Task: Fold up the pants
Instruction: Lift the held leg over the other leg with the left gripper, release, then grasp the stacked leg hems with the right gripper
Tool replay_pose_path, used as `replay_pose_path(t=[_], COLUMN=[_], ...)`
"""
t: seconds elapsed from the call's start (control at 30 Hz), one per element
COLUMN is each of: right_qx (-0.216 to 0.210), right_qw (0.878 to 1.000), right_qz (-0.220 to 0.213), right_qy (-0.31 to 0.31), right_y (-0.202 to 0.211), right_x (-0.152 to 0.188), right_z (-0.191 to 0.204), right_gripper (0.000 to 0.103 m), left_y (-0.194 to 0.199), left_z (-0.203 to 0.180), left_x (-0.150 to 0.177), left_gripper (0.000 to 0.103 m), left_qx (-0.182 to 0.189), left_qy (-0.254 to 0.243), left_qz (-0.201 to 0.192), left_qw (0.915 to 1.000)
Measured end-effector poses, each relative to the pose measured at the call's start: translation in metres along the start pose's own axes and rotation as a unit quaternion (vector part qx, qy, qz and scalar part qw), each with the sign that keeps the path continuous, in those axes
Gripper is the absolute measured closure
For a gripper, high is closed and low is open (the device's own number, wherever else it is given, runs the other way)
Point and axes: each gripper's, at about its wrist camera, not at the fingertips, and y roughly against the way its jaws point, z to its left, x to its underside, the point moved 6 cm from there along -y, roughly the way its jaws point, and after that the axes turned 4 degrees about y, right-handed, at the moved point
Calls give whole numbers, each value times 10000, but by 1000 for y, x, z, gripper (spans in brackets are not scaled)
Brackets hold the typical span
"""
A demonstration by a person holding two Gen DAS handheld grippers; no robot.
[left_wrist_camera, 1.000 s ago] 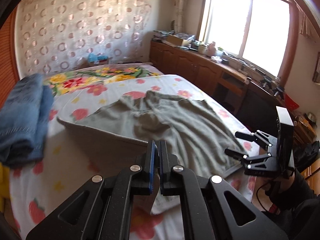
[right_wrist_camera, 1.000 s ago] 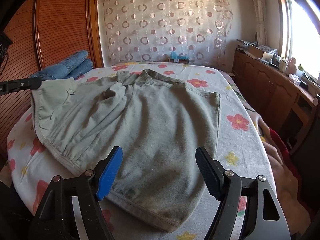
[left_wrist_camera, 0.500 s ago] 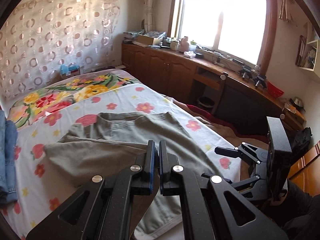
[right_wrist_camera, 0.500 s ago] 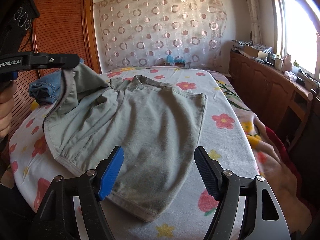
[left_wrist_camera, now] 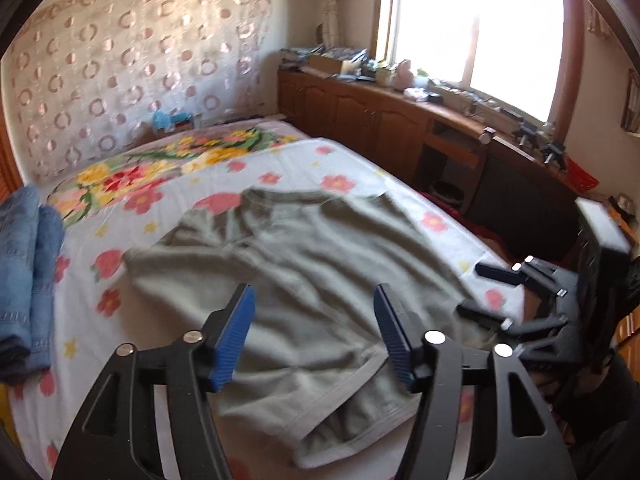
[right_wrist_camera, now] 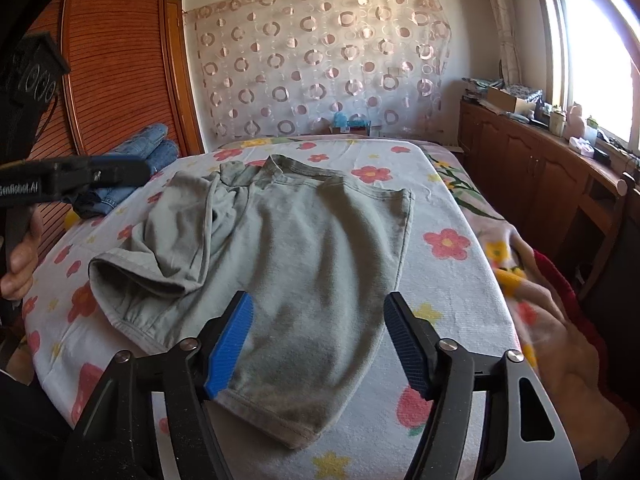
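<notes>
Grey-green pants [right_wrist_camera: 304, 256] lie on the flowered bed, folded roughly in half lengthwise, with the left leg dropped in a loose heap on the left side. In the left wrist view the pants [left_wrist_camera: 312, 288] lie under my left gripper [left_wrist_camera: 314, 332], which is open and empty just above the cloth. My right gripper [right_wrist_camera: 320, 344] is open and empty above the hem end near the bed's front edge. The right gripper also shows in the left wrist view [left_wrist_camera: 492, 292], and the left gripper shows at the left of the right wrist view [right_wrist_camera: 100, 174].
Folded blue jeans [right_wrist_camera: 132, 164] are stacked at the bed's far left by a wooden wardrobe [right_wrist_camera: 116, 60]. The bed [right_wrist_camera: 452, 264] carries a flowered sheet. Wooden cabinets [right_wrist_camera: 532, 168] with clutter run under the window on the right. A patterned curtain hangs behind.
My left gripper was shut on the pants leg and carried it across; it has opened and the leg has dropped onto the pants. My right gripper stayed open, almost still.
</notes>
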Motion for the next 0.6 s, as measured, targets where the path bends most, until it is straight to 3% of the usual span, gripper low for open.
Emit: replay_pose_path(t=[0.2, 0.53, 0.6], right_qx=[-256, -617, -696], right_qw=[9997, 9976, 9970], right_qz=[-11, -27, 1], right_qy=[-6, 307, 331], right_y=[-5, -18, -21], right_x=[-7, -19, -19], right_z=[9, 39, 41], right_gripper=[58, 61, 67], left_y=[-9, -17, -19], left_z=[36, 57, 61], left_x=[36, 70, 76], left_gripper=[39, 39, 39], left_qx=[-381, -490, -472], left_qy=[215, 505, 612], left_qz=[337, 610, 656], left_qw=[9985, 9957, 9948])
